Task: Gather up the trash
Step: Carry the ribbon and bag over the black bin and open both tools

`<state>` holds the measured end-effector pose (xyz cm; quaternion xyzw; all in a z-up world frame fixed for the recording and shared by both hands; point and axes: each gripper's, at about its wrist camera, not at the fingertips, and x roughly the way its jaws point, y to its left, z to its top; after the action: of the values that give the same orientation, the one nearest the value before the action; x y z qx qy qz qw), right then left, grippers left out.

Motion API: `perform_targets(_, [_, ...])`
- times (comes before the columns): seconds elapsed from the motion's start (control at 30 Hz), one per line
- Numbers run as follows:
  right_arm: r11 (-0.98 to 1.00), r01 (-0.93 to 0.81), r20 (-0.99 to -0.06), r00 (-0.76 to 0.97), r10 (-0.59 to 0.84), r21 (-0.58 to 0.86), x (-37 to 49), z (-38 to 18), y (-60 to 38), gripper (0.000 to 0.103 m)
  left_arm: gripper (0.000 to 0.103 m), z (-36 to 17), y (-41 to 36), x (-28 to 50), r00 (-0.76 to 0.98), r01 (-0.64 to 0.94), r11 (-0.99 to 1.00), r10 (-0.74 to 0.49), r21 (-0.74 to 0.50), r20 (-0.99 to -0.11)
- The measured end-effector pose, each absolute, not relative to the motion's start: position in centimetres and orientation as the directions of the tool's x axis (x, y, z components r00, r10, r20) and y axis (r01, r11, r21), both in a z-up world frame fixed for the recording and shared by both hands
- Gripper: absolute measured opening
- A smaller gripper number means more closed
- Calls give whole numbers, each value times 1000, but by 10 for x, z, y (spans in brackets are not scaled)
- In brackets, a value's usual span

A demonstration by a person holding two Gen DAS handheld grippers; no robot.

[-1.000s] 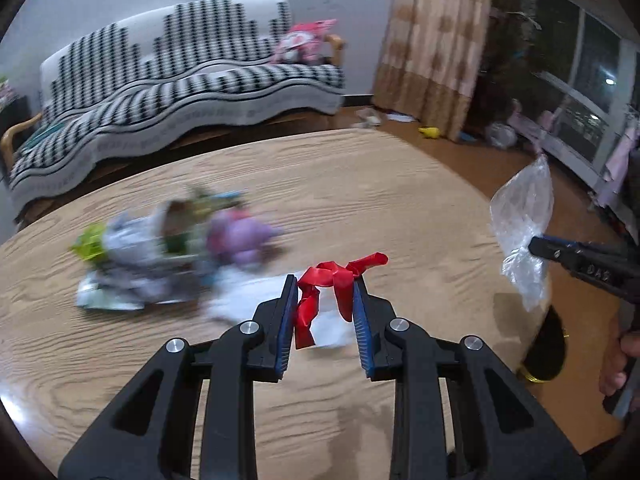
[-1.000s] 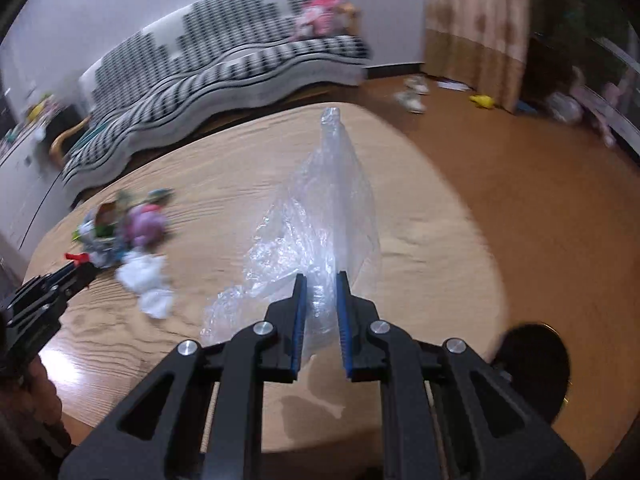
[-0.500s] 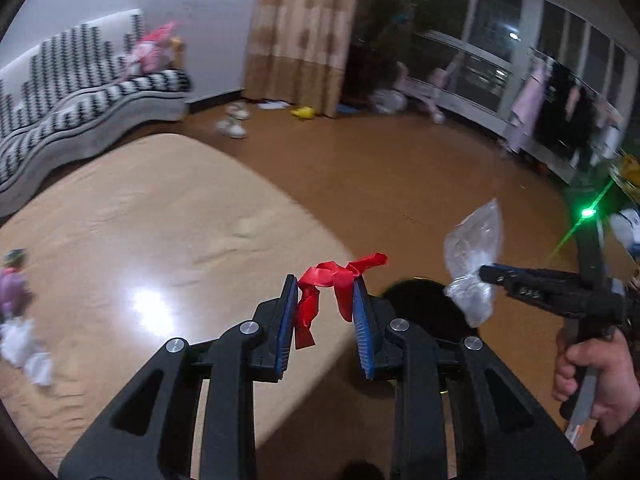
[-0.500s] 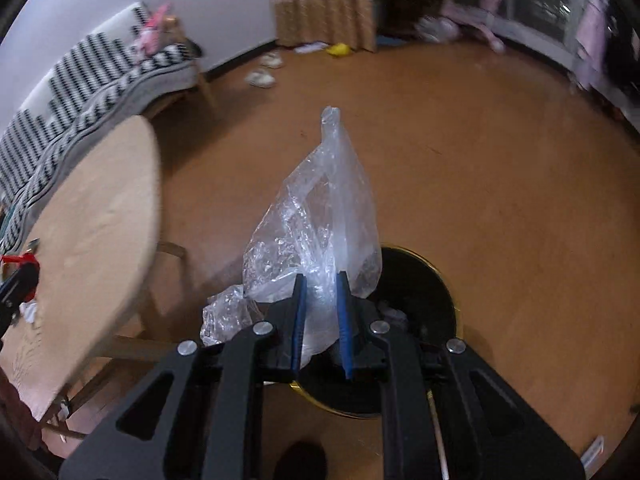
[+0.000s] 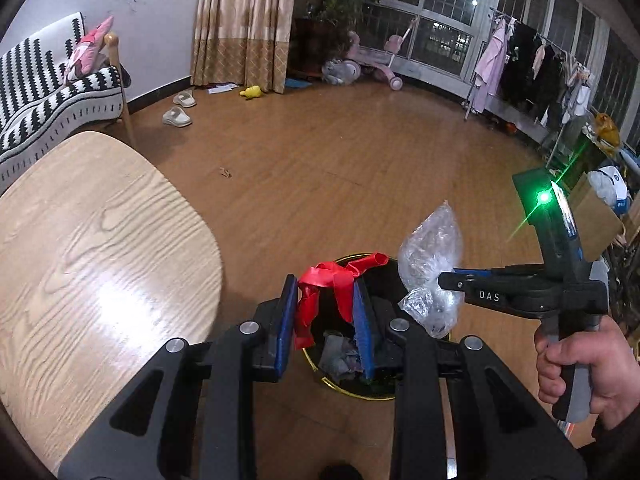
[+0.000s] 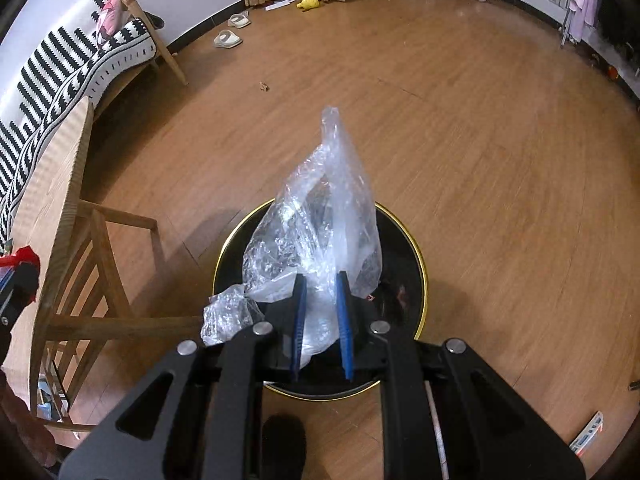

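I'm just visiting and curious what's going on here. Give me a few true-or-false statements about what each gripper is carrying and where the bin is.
1. The left gripper grips a red balloon scrap. True.
2. The right gripper is empty. False: its jaws pinch a crumpled clear plastic bag.
3. The black bin with a gold rim stands on the wooden table. False: it stands on the floor, beside the table.
4. The bin already has trash inside. True: crumpled grey scraps show in it.
5. The clear bag hangs over the bin's opening. True.
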<state>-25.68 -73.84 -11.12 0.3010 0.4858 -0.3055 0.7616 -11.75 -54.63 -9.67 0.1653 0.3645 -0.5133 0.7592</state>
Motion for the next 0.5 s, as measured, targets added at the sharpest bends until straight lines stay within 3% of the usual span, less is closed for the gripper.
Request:
perform_targets(0.13, [630,758,-923,346,-171,167,-257,-111,-738,16,26,-101,-555,-123,200,900,416,-654,-127,-730])
perform_targets(0.2, [628,758,-922,351,-164,176,-257,-112,-741,29,26,-104,-555,-122,193,902,412,-654,-130,-731])
perform_targets(0.27, [623,761,-919,357,-168,182,-257,-112,-742,68,26,-105,-558,-124,186,904,407,-654,-133,-734])
perform_targets(0.5, [596,781,-905,373,-204,187,-268,-103,-746,70,26,-117,-572,-130,162,908,394,-645,-143,-746])
